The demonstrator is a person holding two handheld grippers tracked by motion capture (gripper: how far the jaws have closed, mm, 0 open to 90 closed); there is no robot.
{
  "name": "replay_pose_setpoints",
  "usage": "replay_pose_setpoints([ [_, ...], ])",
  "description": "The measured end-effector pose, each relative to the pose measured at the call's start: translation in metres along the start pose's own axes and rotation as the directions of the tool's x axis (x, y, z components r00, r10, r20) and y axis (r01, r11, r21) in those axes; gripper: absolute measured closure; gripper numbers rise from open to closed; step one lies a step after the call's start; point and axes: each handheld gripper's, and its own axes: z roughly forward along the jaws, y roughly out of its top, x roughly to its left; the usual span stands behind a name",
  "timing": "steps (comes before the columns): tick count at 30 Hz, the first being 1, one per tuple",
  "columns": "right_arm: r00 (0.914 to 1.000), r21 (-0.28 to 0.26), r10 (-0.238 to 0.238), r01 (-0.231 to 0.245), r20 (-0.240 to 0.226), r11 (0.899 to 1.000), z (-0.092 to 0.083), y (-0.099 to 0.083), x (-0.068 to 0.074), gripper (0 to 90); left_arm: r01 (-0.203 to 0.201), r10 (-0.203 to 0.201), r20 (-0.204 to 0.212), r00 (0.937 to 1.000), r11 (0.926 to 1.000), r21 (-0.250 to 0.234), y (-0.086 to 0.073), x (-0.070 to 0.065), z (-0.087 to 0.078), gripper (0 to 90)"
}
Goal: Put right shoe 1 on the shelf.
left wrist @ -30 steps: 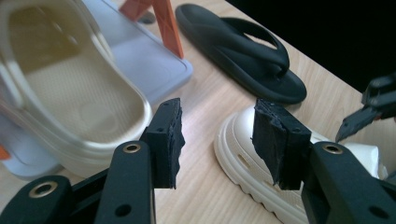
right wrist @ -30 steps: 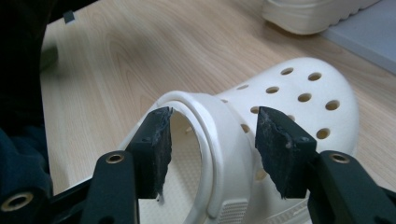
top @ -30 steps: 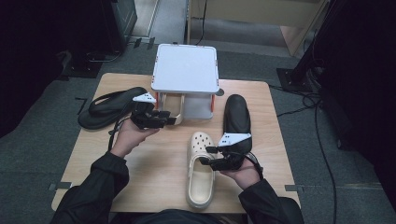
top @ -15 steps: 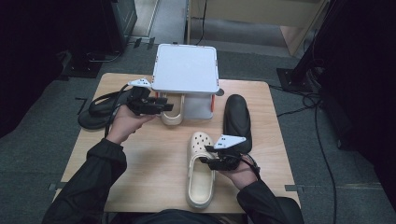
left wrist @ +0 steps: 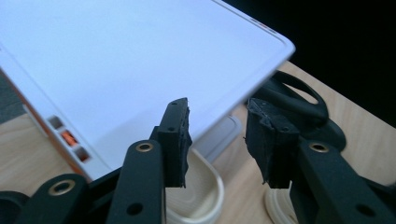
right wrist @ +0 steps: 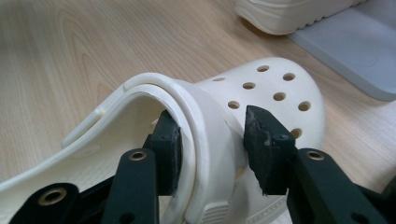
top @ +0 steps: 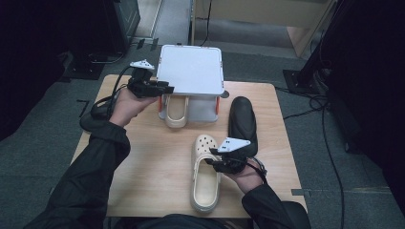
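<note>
A cream clog (top: 205, 177) lies toe-away at the table's front middle. My right gripper (top: 211, 161) straddles its right side wall. In the right gripper view (right wrist: 212, 122) the inner pad lies against the wall inside the clog (right wrist: 261, 93). The outer pad stands just off the upper, and the jaws have just been closing. A second cream clog (top: 175, 112) sits under the white rack (top: 191, 69). My left gripper (top: 166, 88) hovers at the rack's front left corner. Its jaws (left wrist: 217, 135) have just been closing, still open with nothing between them.
A black shoe (top: 242, 121) lies right of the front clog. A black sandal (top: 95, 114) rests at the table's left edge, partly behind the left forearm. The rack's grey base plate (right wrist: 355, 51) lies beyond the held clog. Cables run over the floor at the right.
The left hand rose and moved away from in front of the rack to its front left corner. The right hand stayed at the clog and its jaws narrowed around the side wall.
</note>
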Motion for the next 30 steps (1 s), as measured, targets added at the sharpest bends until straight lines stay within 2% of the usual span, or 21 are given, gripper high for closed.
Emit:
replay_pose_setpoints([
  [2,0.9996,-0.009,-0.023,0.023,0.018,1.0,-0.002,0.001,0.001,65.5,0.004,-0.004,-0.009,1.0,1.0,-0.009,0.001,0.005,0.001,60.8],
  [10,0.9982,-0.015,-0.035,0.036,0.049,0.999,-0.004,0.008,-0.001,71.4,0.022,-0.021,-0.039,0.999,0.9996,0.015,-0.002,0.016,0.01,61.4],
  [11,0.9981,-0.019,-0.031,0.032,0.054,0.999,-0.005,0.009,-0.002,72.2,0.018,-0.017,-0.048,0.9987,0.9994,0.031,-0.002,0.019,0.012,61.7],
  [17,0.9972,-0.029,-0.023,0.025,0.071,0.999,-0.008,0.016,-0.012,74.8,0.023,-0.022,-0.05,0.9985,0.9993,0.029,-0.003,0.022,0.012,63.8],
  [20,0.9968,-0.027,-0.025,0.027,0.076,0.999,-0.005,0.023,-0.022,75.3,0.021,-0.019,-0.055,0.9983,0.9992,0.035,-0.003,0.022,0.012,64.4],
  [23,0.995,-0.021,-0.042,0.044,0.091,0.999,-0.002,0.028,-0.025,75.4,0.015,-0.012,-0.059,0.9982,0.9992,0.037,-0.003,0.021,0.012,64.8],
  [24,0.9919,-0.018,-0.066,0.068,0.109,0.998,0.001,0.035,-0.03,75.4,0.013,-0.01,-0.063,0.998,0.9991,0.04,-0.003,0.021,0.012,64.9],
  [26,0.9912,-0.015,-0.07,0.072,0.112,0.997,0.003,0.037,-0.032,75.4,0.01,-0.007,-0.062,0.9981,0.999,0.043,-0.002,0.021,0.012,64.9],
  [29,0.9882,-0.03,-0.077,0.081,0.133,0.996,0.009,0.049,-0.046,75.4,0.016,-0.013,-0.057,0.9983,0.999,0.042,-0.002,0.022,0.012,65.6],
  [30,0.9882,-0.03,-0.077,0.081,0.133,0.996,0.009,0.049,-0.046,75.4,0.016,-0.013,-0.057,0.9983,0.999,0.042,-0.002,0.022,0.012,65.6],
])
